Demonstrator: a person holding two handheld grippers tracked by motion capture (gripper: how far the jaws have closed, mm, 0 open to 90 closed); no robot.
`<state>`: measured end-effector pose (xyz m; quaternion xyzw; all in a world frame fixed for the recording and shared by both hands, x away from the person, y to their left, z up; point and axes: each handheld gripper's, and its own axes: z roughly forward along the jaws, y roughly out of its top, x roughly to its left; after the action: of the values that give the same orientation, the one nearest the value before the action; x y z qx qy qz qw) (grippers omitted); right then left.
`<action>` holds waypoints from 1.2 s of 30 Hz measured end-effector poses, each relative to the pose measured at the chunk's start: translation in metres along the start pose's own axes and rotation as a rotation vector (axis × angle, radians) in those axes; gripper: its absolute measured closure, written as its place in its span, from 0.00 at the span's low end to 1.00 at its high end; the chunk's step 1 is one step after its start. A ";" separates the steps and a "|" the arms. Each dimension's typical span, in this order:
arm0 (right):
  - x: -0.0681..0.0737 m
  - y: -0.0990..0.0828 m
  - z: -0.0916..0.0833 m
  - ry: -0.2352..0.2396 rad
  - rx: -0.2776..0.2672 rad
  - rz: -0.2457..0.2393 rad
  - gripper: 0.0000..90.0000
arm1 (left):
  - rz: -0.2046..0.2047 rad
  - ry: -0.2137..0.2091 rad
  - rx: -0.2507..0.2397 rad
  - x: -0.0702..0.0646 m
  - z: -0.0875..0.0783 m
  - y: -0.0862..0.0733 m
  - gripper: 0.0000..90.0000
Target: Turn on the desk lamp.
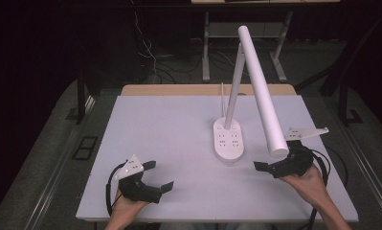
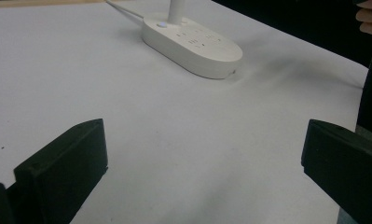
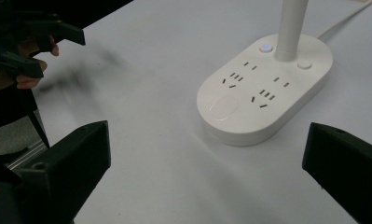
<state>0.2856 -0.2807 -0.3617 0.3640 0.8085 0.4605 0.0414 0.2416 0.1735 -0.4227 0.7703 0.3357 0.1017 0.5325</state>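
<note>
The white desk lamp (image 1: 229,139) stands between the wide-open, empty left gripper (image 1: 156,176) and right gripper (image 1: 263,166), nearer the right.

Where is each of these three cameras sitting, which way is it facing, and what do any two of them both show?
High view: above the person's side, looking forward and down on the table; both forearms, left gripper and right gripper show.
Left gripper view: rides the left gripper, looking between its open jaws toward the lamp base.
Right gripper view: rides the right gripper, facing the lamp base between open jaws, left gripper beyond.
Shared: all three show the lamp base.
</note>
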 end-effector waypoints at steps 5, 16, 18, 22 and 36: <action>-0.001 0.008 0.001 0.002 0.002 -0.010 0.01 | -0.001 -0.001 0.002 0.000 0.000 0.000 0.00; -0.010 0.028 0.007 -0.007 0.016 -0.007 0.01 | -0.001 -0.006 0.003 0.000 0.000 0.000 0.00; -0.012 0.033 0.008 -0.011 0.014 -0.016 0.01 | 0.000 -0.007 0.003 0.000 0.000 0.000 0.00; -0.014 0.041 0.011 -0.017 0.017 -0.023 0.01 | 0.001 -0.007 0.002 -0.001 0.000 0.000 0.00; -0.026 0.063 0.022 -0.033 0.033 -0.029 0.01 | 0.000 -0.005 0.003 0.000 -0.001 0.000 0.00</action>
<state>0.3482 -0.2613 -0.3328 0.3605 0.8205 0.4402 0.0554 0.2408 0.1738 -0.4228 0.7714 0.3345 0.0991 0.5322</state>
